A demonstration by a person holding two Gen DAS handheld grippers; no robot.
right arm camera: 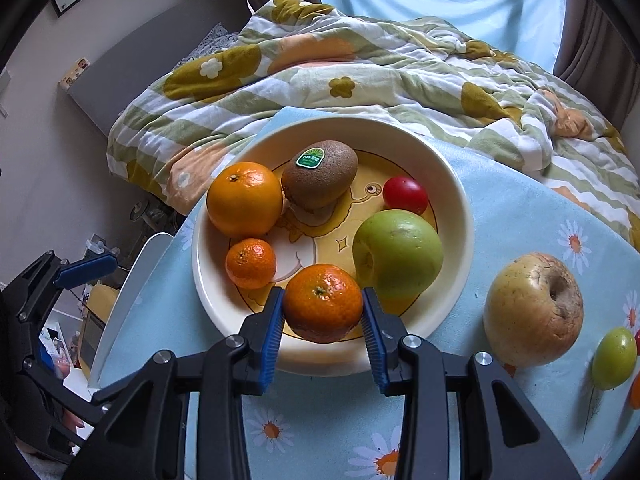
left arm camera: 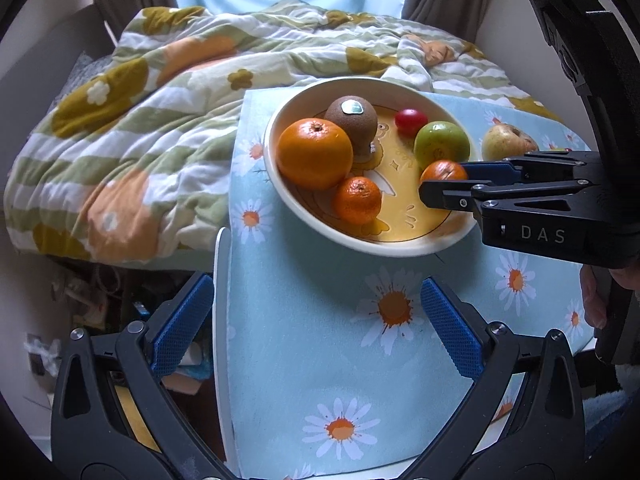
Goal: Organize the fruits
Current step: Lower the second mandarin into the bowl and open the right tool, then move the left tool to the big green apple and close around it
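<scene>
A cream bowl (right arm camera: 452,184) with a yellow cartoon base sits on the daisy-print blue cloth (right arm camera: 516,216). It holds a large orange (right arm camera: 244,199), a kiwi (right arm camera: 320,180), a small red fruit (right arm camera: 405,195), a green apple (right arm camera: 398,253) and a small mandarin (right arm camera: 251,263). My right gripper (right arm camera: 323,309) is shut on another mandarin (right arm camera: 322,302) over the bowl's near rim; it also shows in the left wrist view (left arm camera: 444,178). My left gripper (left arm camera: 316,320) is open and empty above the cloth, in front of the bowl (left arm camera: 400,244).
A yellowish apple (right arm camera: 534,308) and a small green fruit (right arm camera: 614,358) lie on the cloth to the right of the bowl. A rumpled flowered quilt (right arm camera: 320,64) lies behind. The table's white edge (left arm camera: 220,320) drops off on the left.
</scene>
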